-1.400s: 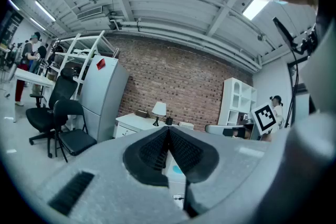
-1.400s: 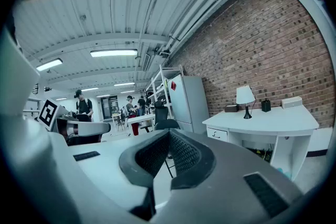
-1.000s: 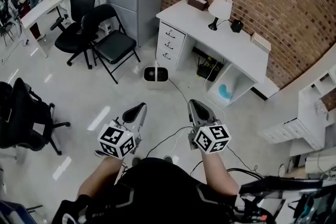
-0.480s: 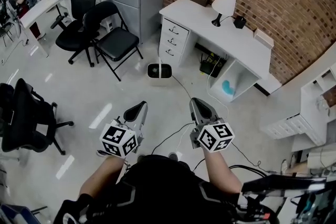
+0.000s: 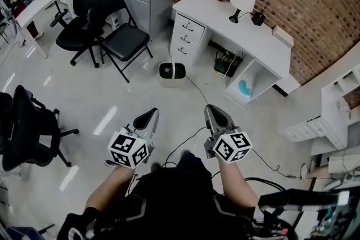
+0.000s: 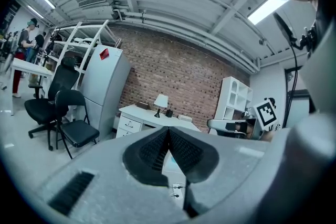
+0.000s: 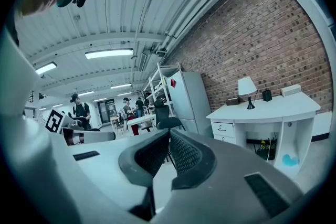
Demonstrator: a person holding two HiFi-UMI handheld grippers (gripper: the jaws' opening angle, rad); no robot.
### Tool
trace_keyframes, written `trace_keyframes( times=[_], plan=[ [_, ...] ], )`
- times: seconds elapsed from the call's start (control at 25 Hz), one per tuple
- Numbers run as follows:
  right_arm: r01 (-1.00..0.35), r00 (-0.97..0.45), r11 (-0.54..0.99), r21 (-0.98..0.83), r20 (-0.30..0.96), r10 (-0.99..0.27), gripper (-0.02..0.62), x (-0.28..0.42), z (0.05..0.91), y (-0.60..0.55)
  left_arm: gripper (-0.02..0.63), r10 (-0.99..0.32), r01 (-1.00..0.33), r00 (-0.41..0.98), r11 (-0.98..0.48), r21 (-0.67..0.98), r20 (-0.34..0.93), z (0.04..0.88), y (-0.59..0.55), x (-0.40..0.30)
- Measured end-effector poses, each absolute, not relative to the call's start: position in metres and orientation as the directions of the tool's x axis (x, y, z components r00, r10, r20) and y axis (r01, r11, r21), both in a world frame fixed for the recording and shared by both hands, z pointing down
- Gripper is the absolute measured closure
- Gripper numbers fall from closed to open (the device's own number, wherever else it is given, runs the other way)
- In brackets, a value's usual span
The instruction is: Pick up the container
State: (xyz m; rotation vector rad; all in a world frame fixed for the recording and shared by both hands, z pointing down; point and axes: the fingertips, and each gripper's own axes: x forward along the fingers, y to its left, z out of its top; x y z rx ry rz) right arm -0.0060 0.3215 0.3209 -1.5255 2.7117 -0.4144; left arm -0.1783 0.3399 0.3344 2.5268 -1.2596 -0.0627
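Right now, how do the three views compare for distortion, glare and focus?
Head view: sharp, with light streaks on the glossy floor. Left gripper view: heavy fisheye with black corners, a blown-out ceiling light, the left tool soft close up. Right gripper view: same fisheye, curved brick wall, right tool soft.

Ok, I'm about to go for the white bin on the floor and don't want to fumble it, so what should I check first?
1. Left tongs empty: ok, shut on nothing.
2. Right tongs empty: ok, shut on nothing.
3. Tongs opened for a grasp: not ok, both are shut.
4. White bin within reach: not ok, it stands well ahead, by the desk.
5. Route to it: ok, the folding chair stands off to the left.
6. Bin's contents: cannot tell, its opening only looks dark.
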Motion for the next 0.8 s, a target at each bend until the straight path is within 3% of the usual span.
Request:
trace_keyframes(
  times=[0.24,0.8],
  plan=[
    [-0.824,-0.558,0.526,-0.209,0.150,-0.816,0.586,-0.015,0.330,0.296,0.597,-0.772,-0.773,0.615,-0.548,0.320,0.162,0.349,0.315,-0.174],
    [-0.789,-0.604,0.568,-0.236,0.122,-0.788,0.586,0.044,0.335,0.142,0.597,-0.796,-0.783,0.594,-0.537,0.313,0.119,0.340,0.171,-0.112]
  ],
)
